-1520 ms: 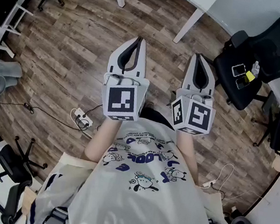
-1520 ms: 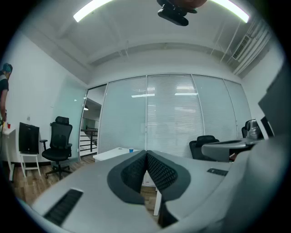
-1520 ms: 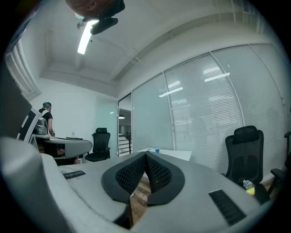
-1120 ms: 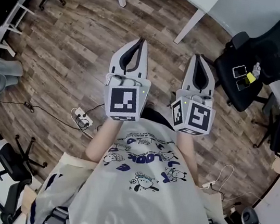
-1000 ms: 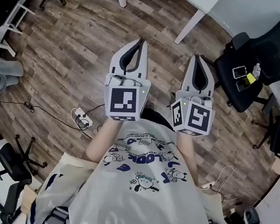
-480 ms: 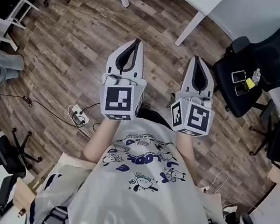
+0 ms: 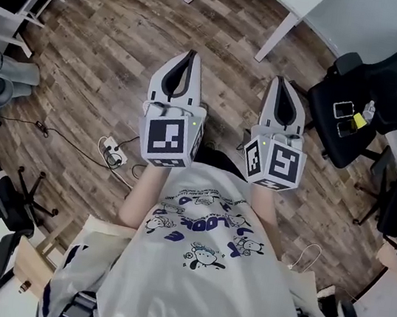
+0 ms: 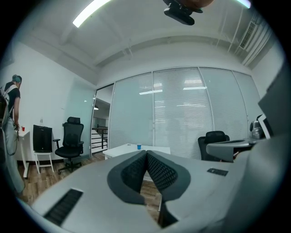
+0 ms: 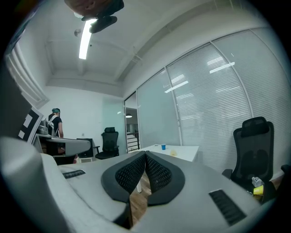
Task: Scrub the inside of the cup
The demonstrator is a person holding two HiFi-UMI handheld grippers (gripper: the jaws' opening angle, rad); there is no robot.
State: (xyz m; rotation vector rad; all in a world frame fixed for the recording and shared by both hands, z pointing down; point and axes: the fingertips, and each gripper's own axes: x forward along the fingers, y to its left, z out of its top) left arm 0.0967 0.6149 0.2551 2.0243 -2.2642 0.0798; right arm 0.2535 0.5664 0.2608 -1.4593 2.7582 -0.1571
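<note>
Both grippers are held side by side in front of the person's chest, above the wooden floor. My left gripper (image 7: 191, 55) is shut with nothing between its pads. My right gripper (image 7: 282, 81) is shut and empty too. In the left gripper view the closed jaws (image 8: 146, 153) point at a white table (image 8: 119, 150) some way off, where a small blue cup (image 8: 138, 146) stands. The right gripper view shows its closed jaws (image 9: 145, 154), the same blue cup (image 9: 163, 147) and a small yellow object (image 9: 173, 153) beside it on the table (image 9: 186, 150).
A black office chair (image 7: 390, 80) at the right carries phones and a yellow item on its seat. White table legs (image 7: 274, 37) stand ahead. A power strip (image 7: 110, 150) with cables lies on the floor at the left. A person (image 8: 11, 113) stands far off by a desk.
Both grippers stay shut and side by side. The left one has risen slightly in the head view, and the floor scene has slid a little as the head moved.
</note>
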